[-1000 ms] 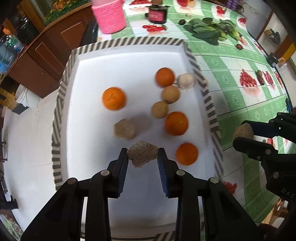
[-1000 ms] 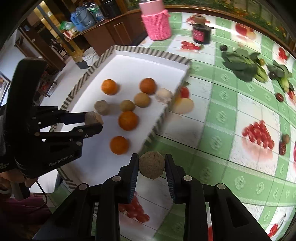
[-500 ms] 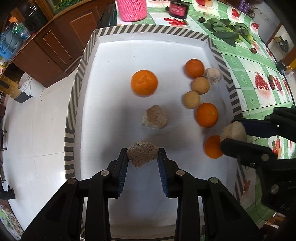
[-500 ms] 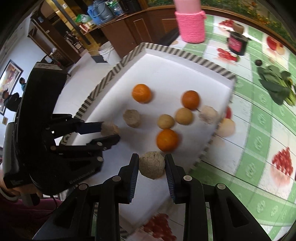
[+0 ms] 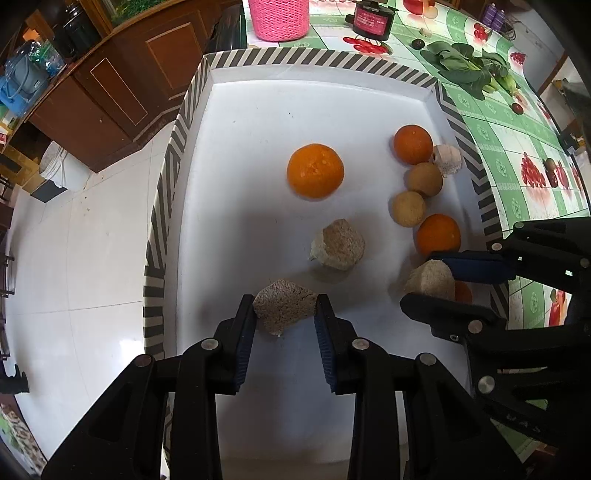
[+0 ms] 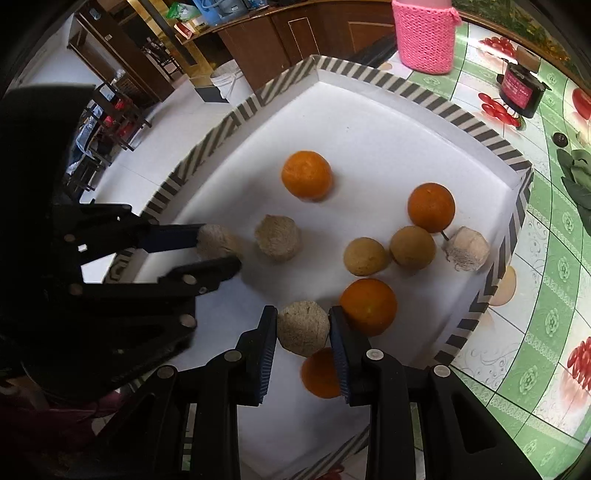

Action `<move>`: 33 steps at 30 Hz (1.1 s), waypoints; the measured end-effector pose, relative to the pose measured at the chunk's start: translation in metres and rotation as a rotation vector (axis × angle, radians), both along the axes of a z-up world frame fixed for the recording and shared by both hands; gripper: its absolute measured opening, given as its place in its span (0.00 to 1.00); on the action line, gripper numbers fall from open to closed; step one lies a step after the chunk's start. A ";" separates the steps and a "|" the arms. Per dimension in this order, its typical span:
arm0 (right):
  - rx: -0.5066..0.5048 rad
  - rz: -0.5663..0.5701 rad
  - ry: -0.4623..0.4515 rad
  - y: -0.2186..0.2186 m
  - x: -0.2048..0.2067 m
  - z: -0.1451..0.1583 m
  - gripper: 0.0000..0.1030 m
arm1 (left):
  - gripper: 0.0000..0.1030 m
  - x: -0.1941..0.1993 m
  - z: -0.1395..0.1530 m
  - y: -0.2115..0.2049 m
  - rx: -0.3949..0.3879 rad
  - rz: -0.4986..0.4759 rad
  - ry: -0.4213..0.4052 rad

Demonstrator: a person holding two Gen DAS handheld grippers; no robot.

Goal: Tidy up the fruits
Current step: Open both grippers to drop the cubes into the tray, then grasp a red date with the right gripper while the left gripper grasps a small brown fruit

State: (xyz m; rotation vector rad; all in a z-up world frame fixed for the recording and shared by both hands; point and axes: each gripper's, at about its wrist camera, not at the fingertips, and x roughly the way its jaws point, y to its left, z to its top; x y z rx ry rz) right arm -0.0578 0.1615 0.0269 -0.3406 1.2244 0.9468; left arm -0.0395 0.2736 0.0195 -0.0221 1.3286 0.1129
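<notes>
A white tray with a striped rim (image 5: 173, 155) (image 6: 236, 114) holds several oranges (image 5: 315, 171) (image 6: 306, 175), two round tan fruits (image 5: 408, 208) (image 6: 365, 256) and rough beige fruits (image 5: 338, 244) (image 6: 277, 238). My left gripper (image 5: 285, 312) is shut on a rough beige fruit (image 5: 282, 309) low over the tray's near left part; it shows in the right wrist view (image 6: 218, 253). My right gripper (image 6: 303, 328) is shut on another rough beige fruit (image 6: 303, 326) above the tray, beside two oranges (image 6: 368, 306); it shows in the left wrist view (image 5: 430, 284).
The tray sits on a green patterned tablecloth (image 5: 524, 133) (image 6: 546, 258). A pink knitted container (image 5: 279, 16) (image 6: 424, 35), a dark jar (image 5: 371, 18) (image 6: 521, 88) and leafy greens (image 5: 469, 68) lie beyond it. A white tiled floor (image 5: 74, 240) drops off to the left.
Both grippers have moved left and forward over the tray, each still holding its beige fruit. The right gripper has come in over the tray's right edge, closer to the left gripper.
</notes>
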 end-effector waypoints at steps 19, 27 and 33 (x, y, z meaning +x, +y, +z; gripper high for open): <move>0.043 -0.055 0.032 -0.034 0.000 0.006 0.38 | 0.56 -0.014 0.006 -0.028 0.039 0.005 0.008; 0.061 -0.090 0.032 -0.060 0.001 0.023 0.40 | 0.64 -0.013 0.017 -0.027 0.035 0.010 -0.008; 0.068 -0.115 0.017 -0.076 0.005 0.028 0.40 | 0.67 -0.010 0.031 -0.040 0.039 -0.010 -0.036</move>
